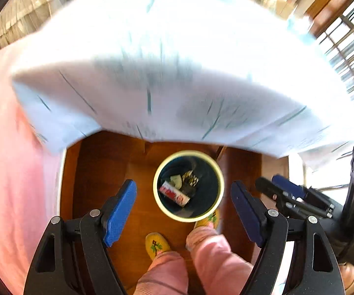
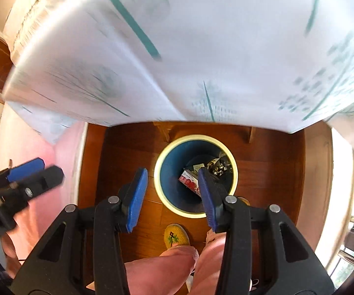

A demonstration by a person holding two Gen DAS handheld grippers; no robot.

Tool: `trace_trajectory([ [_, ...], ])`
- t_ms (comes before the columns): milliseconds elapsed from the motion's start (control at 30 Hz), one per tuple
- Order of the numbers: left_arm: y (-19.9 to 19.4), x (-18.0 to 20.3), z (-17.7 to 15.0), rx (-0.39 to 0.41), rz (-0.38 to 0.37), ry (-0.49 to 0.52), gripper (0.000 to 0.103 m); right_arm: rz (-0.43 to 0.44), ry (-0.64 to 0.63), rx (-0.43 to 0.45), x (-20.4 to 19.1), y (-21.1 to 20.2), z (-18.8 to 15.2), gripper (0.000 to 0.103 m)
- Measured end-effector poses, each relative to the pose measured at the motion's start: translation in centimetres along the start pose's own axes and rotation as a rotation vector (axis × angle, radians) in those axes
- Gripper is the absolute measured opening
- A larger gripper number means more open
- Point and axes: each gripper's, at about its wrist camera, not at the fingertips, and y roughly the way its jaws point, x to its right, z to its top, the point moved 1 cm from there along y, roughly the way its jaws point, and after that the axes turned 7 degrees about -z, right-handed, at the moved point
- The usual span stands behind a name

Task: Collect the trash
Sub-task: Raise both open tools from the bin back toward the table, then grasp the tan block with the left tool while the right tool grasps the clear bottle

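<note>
A round bin [image 1: 189,152] with a cream rim and dark blue inside stands on the wooden floor under the table edge. Inside lie a red and white carton [image 1: 173,193] and crumpled wrappers [image 1: 190,178]. My left gripper [image 1: 184,209] hangs high above the bin, open, with nothing between its blue pads. The right wrist view shows the same bin [image 2: 196,137], carton [image 2: 189,180] and wrappers [image 2: 217,166]. My right gripper [image 2: 172,196] is above it, open and empty. Each gripper also shows at the edge of the other's view: right gripper [image 1: 266,180], left gripper [image 2: 51,168].
A table with a white cloth printed in teal [image 1: 164,73] overhangs the bin at the back. A pink cloth [image 1: 9,159] hangs at the left. A person's legs in pink trousers [image 1: 213,258] and yellow slippers [image 1: 156,245] stand just before the bin. Windows are at the right.
</note>
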Motion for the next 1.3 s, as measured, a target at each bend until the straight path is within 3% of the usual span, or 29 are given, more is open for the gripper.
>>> trace_trajectory([
  [400,-16.9,3.5,4.3,0.217,-0.015,0.130,0.080,0.024,0.009,0.249,-3.0,-18.0,2.8,0.039],
  [700,-25.1,5.8,7.2,0.310,-0.054,0.204,0.080,0.009,0.029,0.436,-4.9,-28.0,5.5,0.039],
  [1033,-28.3,11.3,12.4,0.348,-0.102,0.265,0.080,-0.034,0.060,0.560,-2.8,-34.5,8.4,0.039],
  [1300,-24.3,15.5,19.9,0.309,-0.083,0.248,0.080,-0.051,0.092,0.597,2.5,-33.9,14.6,0.039],
])
